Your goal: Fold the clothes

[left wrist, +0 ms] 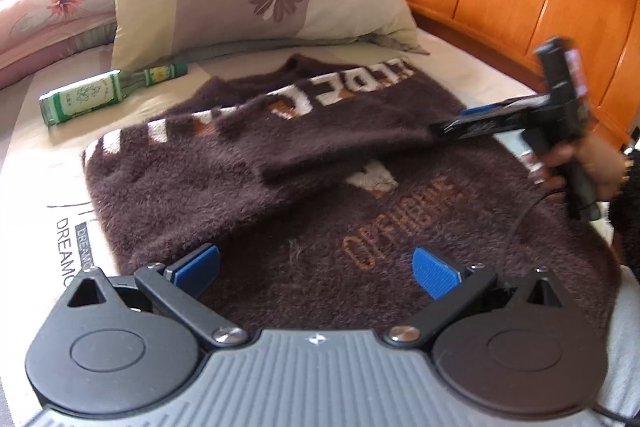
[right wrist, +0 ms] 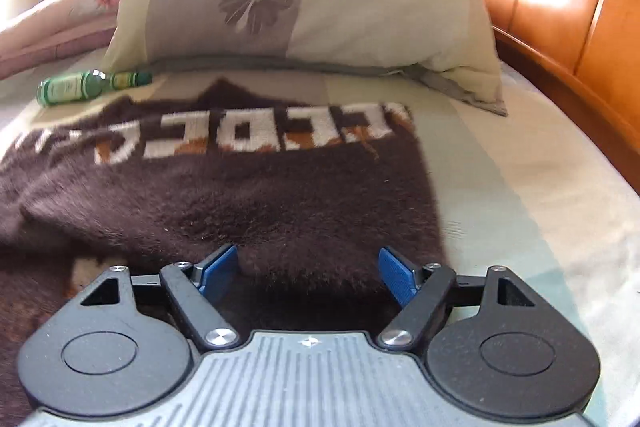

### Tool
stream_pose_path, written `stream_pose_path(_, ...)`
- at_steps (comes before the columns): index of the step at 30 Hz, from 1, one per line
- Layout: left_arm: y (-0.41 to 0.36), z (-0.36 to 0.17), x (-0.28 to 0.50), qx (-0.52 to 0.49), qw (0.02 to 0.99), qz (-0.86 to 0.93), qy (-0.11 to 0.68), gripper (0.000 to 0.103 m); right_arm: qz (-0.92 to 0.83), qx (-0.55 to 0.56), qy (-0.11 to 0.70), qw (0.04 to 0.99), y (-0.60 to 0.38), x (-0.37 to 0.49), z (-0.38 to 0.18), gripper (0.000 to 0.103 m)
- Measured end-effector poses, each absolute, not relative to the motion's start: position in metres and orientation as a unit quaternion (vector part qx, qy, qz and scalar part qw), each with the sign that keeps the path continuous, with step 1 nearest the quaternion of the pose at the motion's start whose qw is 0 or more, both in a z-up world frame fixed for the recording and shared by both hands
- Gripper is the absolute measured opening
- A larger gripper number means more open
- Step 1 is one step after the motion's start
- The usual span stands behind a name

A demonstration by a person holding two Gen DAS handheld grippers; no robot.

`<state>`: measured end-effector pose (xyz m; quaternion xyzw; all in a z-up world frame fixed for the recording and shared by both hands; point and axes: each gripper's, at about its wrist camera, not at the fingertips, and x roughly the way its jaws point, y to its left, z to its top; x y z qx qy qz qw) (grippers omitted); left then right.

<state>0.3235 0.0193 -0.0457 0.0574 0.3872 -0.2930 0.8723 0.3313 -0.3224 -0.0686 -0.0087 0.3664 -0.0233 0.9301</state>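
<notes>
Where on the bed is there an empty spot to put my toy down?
The widest bare sheet lies between the brown sweater and the wooden headboard, below the pillow. A smaller patch lies between the green bottle and the sweater's left edge. The middle is crowded: the sweater fills it, with the right gripper at its folded sleeve and the left gripper over its hem.

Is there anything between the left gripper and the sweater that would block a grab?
Nothing visible. The left gripper is open right over the brown sweater, with only fabric between its fingers. The green bottle lies on the bed beyond the sweater's far edge, and the right gripper is at the folded sleeve, off to the side.
</notes>
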Motion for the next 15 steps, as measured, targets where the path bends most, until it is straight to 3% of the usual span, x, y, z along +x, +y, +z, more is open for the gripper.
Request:
stream_pose_path(5,0.02,-0.039,0.315,0.056,0.875,-0.288,0.384,0.102,-0.009,-0.026,0.353,0.935,-0.311,0.284,-0.042,0.083)
stream_pose_path(10,0.017,-0.029,0.285,0.034,0.873,-0.26,0.411,0.102,-0.019,-0.094,0.353,0.931,-0.303,0.207,-0.041,0.096)
stream_pose_path(15,0.007,-0.004,0.227,0.075,0.871,-0.255,0.413,0.102,0.01,-0.05,0.362,0.931,-0.297,0.164,-0.056,0.098)
